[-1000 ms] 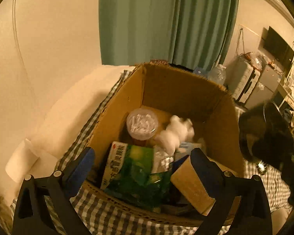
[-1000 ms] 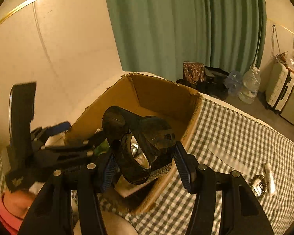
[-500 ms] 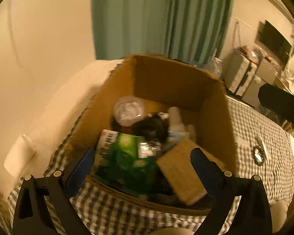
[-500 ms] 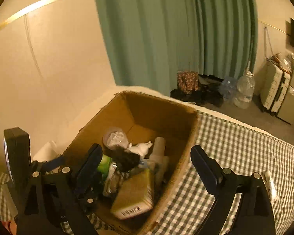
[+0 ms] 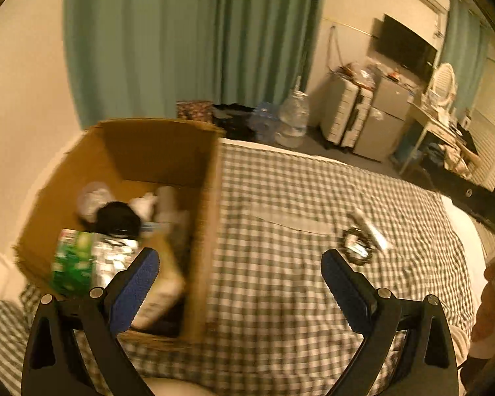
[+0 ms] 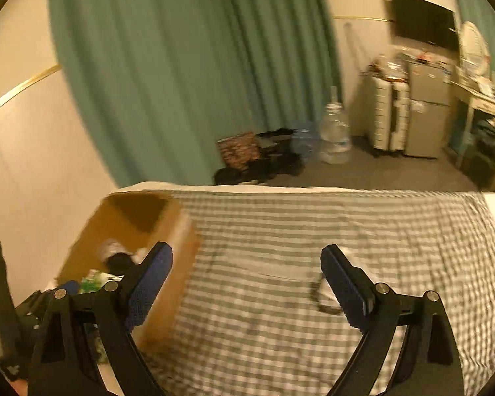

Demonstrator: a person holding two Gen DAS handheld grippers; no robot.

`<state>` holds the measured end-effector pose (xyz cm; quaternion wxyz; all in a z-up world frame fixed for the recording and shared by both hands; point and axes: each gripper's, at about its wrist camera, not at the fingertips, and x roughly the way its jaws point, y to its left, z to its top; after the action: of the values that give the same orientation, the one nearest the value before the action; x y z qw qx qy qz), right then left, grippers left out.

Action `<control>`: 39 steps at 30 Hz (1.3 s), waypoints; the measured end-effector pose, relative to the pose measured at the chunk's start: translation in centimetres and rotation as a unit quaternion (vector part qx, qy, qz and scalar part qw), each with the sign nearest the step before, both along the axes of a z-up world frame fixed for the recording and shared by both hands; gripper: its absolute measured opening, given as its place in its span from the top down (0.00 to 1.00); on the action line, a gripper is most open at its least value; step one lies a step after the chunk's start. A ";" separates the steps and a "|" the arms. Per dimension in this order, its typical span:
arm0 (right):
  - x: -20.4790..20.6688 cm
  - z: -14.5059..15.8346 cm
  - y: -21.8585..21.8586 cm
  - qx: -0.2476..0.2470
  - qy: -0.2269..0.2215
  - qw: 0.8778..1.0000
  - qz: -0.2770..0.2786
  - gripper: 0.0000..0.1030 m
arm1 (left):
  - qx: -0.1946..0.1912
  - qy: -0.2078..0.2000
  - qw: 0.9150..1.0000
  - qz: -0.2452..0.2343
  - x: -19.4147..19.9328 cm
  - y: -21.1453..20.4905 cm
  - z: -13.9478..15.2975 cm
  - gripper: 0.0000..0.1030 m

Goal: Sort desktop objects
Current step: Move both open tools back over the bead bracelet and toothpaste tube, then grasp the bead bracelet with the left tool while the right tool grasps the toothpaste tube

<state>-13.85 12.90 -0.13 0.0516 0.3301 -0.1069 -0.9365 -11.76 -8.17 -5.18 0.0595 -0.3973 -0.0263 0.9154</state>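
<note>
Checked cloth [image 5: 280,198] spread over a wide soft surface, with a teal curtain [image 5: 194,39] behind, a big water bottle [image 5: 293,122] and a dark bag on the floor, a white drawer unit [image 5: 341,112] and a small fridge [image 5: 384,112] at the far wall, a black screen [image 5: 404,48] above them.

Far edge of the cloth running straight across in the right wrist view, floor just beyond it. Broad bare stretch of cloth to the right of the cardboard box [image 5: 211,217]; only a flat clear sheet [image 5: 290,222], a dark ring-shaped thing [image 5: 356,247] and a pale stick-like thing [image 5: 369,229] lying there, the last two touching, all blurred.

Box sitting at the left of the cloth near the wall, open on top, stuffed with a green packet [image 5: 72,257], a round black thing [image 5: 118,219], a clear lidded cup, white crumpled stuff and a tan carton.

Left gripper [image 5: 237,275] spread wide, blue pads [image 5: 135,283] apart, holding nothing, straddling the box's right wall. Right gripper [image 6: 246,274] also wide apart, empty, over the cloth beside the box.
</note>
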 end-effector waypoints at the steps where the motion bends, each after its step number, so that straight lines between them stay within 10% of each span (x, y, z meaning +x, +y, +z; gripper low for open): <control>1: 0.3 -0.5 1.3 0.001 -0.004 1.000 -0.012 0.11 | 0.000 -0.002 1.000 -0.004 0.0 0.8 -0.2 0.02; 23: -2.9 -12.7 13.9 -0.029 -0.075 0.995 -0.062 0.12 | -0.033 -0.091 0.992 -0.081 -8.0 18.9 -13.8 0.02; 29: -5.7 -14.4 13.4 -0.010 -0.085 0.996 -0.038 0.12 | -0.012 -0.127 0.989 -0.080 -9.5 19.3 -16.8 0.21; 31: -6.4 -14.8 12.9 0.000 -0.086 0.996 -0.033 0.12 | -0.006 -0.116 0.989 -0.091 -9.5 19.1 -16.7 0.40; 33: -7.3 -15.4 12.3 0.012 -0.091 0.996 -0.023 0.12 | -0.023 -0.119 0.988 -0.096 -9.7 18.8 -16.7 0.85; 39: -10.1 -18.1 11.5 0.013 -0.126 0.992 0.001 0.31 | 0.003 -0.150 0.986 -0.074 -10.3 14.3 -16.8 0.88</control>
<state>-23.91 24.35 -18.27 0.0341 0.4461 -0.1005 -0.8887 -22.08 6.08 -21.95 0.1234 -0.5307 -0.0087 0.8385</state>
